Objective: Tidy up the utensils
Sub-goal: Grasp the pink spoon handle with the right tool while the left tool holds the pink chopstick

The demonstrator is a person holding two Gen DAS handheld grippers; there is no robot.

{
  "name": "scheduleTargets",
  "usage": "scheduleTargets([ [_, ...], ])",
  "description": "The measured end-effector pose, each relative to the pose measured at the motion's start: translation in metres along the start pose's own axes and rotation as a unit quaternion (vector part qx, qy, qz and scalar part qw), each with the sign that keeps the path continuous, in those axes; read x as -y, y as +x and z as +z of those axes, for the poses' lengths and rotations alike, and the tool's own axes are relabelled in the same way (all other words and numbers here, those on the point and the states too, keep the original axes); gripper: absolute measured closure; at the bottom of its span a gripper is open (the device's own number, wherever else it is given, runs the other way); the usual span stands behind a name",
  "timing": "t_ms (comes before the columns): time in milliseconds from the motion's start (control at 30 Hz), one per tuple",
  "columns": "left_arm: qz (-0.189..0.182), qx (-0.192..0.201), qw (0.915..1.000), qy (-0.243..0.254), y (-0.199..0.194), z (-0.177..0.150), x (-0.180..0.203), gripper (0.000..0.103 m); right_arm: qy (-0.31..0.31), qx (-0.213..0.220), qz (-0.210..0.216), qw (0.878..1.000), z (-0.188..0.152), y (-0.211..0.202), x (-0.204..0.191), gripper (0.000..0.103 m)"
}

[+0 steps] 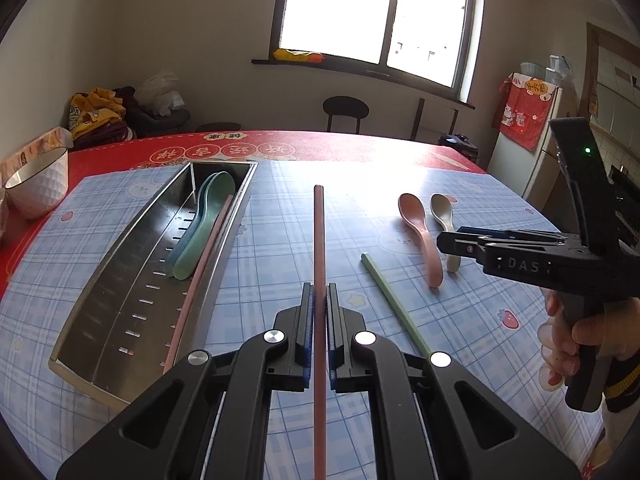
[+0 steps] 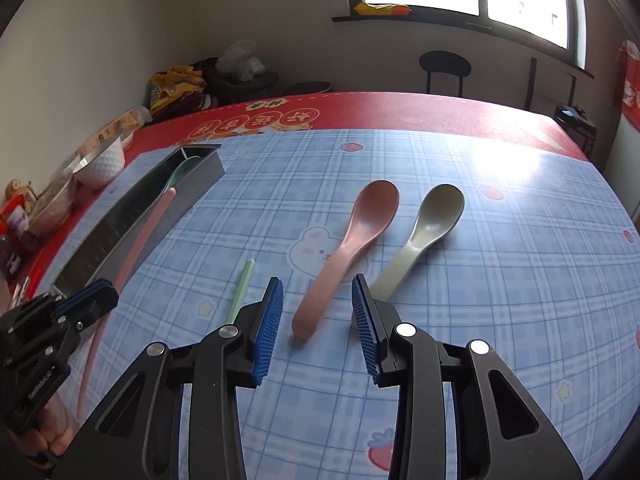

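Between left gripper (image 1: 319, 300) fingers: pink chopstick (image 1: 319, 240) | right gripper (image 2: 317, 308) open-fingered over pink spoon (image 2: 352, 248)

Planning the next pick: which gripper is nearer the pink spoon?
Right. The right gripper straddles the pink spoon handle; the left gripper is well aside, gripping a pink chopstick.

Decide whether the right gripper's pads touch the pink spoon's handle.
Apart. The right wrist view shows the right gripper open, bare tablecloth visible between each pad and the pink spoon.

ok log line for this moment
left gripper: shut on pink chopstick | right gripper: open over pink spoon handle | tray: spoons, one chopstick
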State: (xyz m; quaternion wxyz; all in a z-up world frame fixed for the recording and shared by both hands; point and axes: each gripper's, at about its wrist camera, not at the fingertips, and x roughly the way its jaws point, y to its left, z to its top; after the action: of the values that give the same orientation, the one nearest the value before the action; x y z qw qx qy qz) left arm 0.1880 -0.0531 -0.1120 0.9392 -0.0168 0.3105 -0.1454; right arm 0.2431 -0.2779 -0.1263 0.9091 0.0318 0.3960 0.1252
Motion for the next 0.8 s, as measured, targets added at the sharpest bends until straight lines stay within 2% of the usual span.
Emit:
scheduleTargets([
  [167, -0.005, -0.001, 0.9999, -0.012, 0.000, 0.000, -0.005, 0.097, 0.041, -0.027, -0.024, 0.999, 0.012, 0.028, 0.003, 0.077],
  [333, -0.008, -0.003, 0.9999, -0.013, 0.000, 0.000, -0.005, 0.097, 0.053, -0.041, -0.036, 0.997, 0.016, 0.043, 0.002, 0.080],
  [467, -0.009, -0.004, 0.9999, -0.014, 0.001, 0.001, -0.006, 0.097, 0.065, -0.051, -0.030, 0.996, 0.016, 0.051, 0.003, 0.083],
  [533, -0.009, -0.005, 0.9999, -0.014, 0.001, 0.001, -0.006, 0.097, 0.068, -0.055, -0.027, 0.996, 0.015, 0.054, 0.002, 0.091],
  [633, -0.010, -0.007, 0.9998, -0.015, 0.002, 0.002, -0.006, 0.097, 0.069, -0.051, -0.023, 0.996, 0.014, 0.055, 0.001, 0.095],
  [800, -0.010, -0.007, 0.9998, -0.016, 0.003, 0.002, -0.007, 0.097, 0.079, -0.033, 0.002, 0.996, 0.009, 0.044, 0.002, 0.096],
])
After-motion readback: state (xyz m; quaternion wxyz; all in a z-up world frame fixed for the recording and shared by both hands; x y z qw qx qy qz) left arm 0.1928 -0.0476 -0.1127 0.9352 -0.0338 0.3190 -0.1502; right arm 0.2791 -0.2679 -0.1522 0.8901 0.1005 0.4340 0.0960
